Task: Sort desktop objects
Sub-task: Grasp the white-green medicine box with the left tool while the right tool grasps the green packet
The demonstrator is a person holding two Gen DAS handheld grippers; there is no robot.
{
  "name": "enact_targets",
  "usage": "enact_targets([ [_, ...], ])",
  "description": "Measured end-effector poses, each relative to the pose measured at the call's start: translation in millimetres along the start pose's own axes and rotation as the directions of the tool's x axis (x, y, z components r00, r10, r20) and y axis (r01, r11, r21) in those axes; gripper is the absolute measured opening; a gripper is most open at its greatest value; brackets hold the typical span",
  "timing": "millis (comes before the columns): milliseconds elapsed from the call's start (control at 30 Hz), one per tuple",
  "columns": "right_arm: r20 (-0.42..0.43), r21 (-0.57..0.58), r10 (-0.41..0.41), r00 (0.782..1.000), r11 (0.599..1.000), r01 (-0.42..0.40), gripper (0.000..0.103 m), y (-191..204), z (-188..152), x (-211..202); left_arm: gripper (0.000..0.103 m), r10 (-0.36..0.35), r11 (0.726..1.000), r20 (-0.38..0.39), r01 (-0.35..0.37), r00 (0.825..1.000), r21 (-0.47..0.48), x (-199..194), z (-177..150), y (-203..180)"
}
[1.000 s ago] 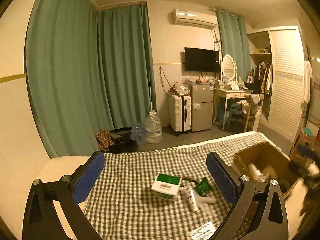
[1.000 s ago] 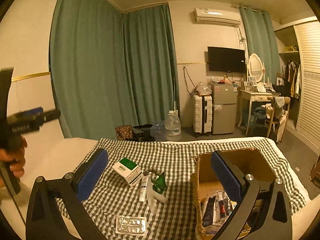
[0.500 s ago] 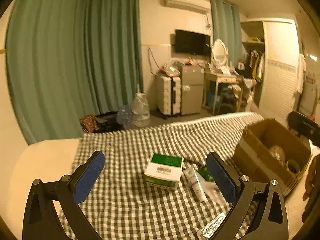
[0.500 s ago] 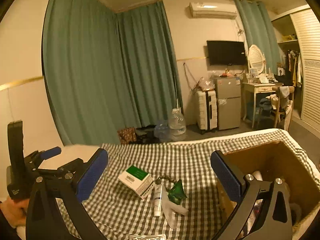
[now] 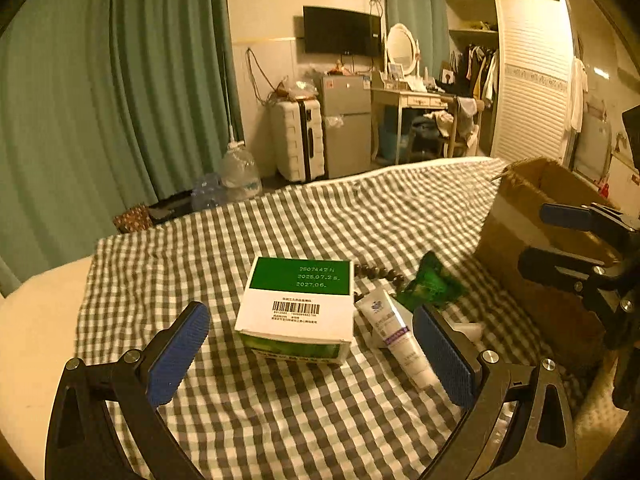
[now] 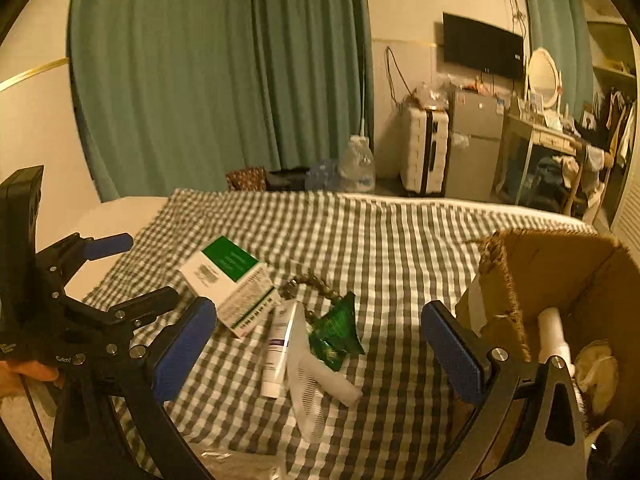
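Observation:
A green and white box [image 5: 298, 308] lies on the checked cloth [image 5: 240, 240]; it also shows in the right wrist view [image 6: 230, 280]. Beside it lie a white tube [image 5: 394, 334], a green packet [image 5: 432, 284], a bead string [image 6: 316, 284] and a white mesh piece [image 6: 316, 380]. My left gripper [image 5: 310, 358] is open and empty, low over the cloth, its jaws on either side of the box's near end. My right gripper [image 6: 318, 354] is open and empty above the tube [image 6: 278, 346] and packet [image 6: 334, 332].
An open cardboard box [image 6: 560, 280] with several items inside stands at the right edge of the cloth; it also shows in the left wrist view [image 5: 536, 216]. A foil blister pack [image 6: 236, 464] lies near the front. The floor beyond holds water bottles, a suitcase and a fridge.
Both grippers have moved forward and down toward the objects on the cloth. The left gripper has closed in on the green and white box, and both stay open.

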State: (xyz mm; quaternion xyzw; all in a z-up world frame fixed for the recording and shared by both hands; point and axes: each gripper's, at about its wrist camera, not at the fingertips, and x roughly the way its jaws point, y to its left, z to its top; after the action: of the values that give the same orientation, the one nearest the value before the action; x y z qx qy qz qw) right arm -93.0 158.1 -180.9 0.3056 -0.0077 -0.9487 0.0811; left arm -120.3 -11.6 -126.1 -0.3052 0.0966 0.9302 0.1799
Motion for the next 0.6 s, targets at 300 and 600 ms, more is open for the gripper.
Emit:
enact_targets([
  [300, -0.12, 0.002, -0.018, 0.993, 1.0, 0.018, 0.103, -12, -9, 64, 0.103, -0.045, 0.998, -0.047, 0.043, 0.998, -0.055, 52, 1, 10],
  [600, -0.18, 0.02, -0.009, 0.984, 1.0, 0.013, 0.103, -12, -18, 113, 0.103, 0.059, 0.997, -0.09, -0.064, 0.994, -0.05, 84, -5, 15],
])
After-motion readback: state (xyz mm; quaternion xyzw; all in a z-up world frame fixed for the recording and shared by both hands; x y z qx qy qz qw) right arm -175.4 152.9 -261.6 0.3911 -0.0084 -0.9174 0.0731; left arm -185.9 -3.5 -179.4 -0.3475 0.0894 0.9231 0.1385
